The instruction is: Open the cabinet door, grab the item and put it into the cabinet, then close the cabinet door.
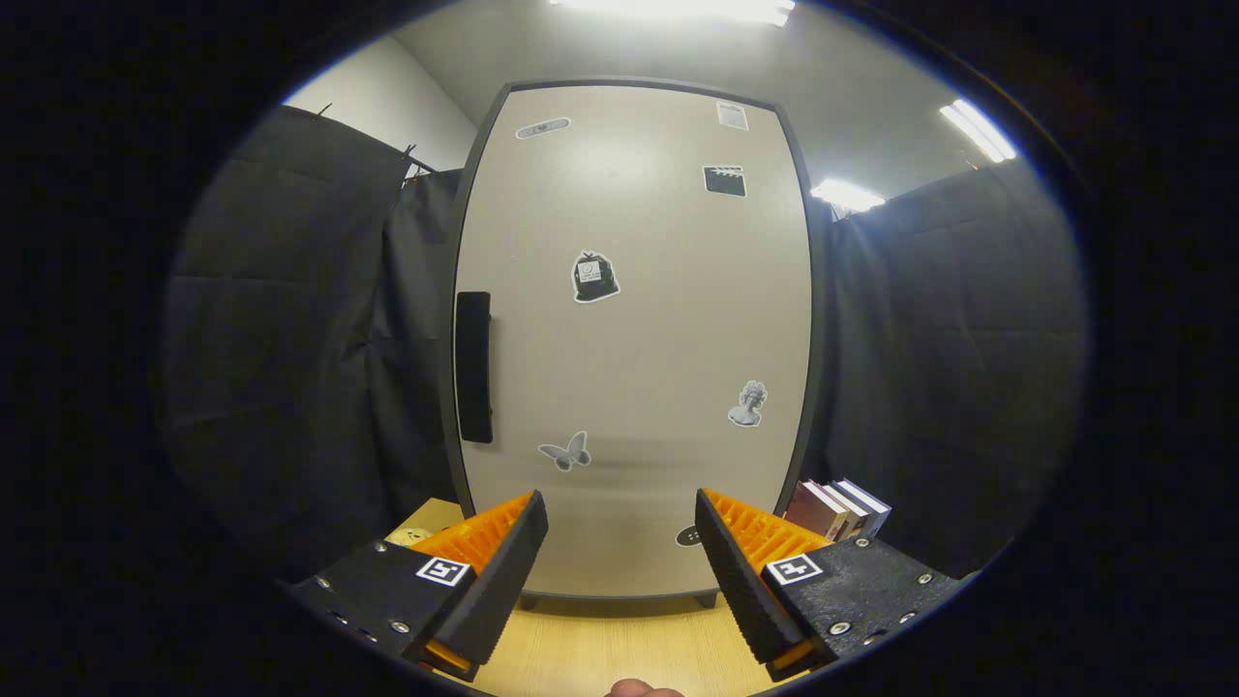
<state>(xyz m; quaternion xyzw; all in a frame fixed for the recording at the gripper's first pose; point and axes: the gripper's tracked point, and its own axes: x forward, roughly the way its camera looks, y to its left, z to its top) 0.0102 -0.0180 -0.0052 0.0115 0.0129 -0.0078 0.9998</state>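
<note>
Cabinet door (634,339) is seen shut, one pale panel in a dark frame, standing on the wooden table (600,649) just beyond the fingers. One dark handle (473,366) is set on its left edge. Seven stickers are counted on the door. A few books (837,508) are stacked beside the cabinet's right foot. One small yellowish item (411,534) is glimpsed at its left foot. The gripper (619,542) is held level, facing the door, fingers spread wide with nothing between them.
</note>
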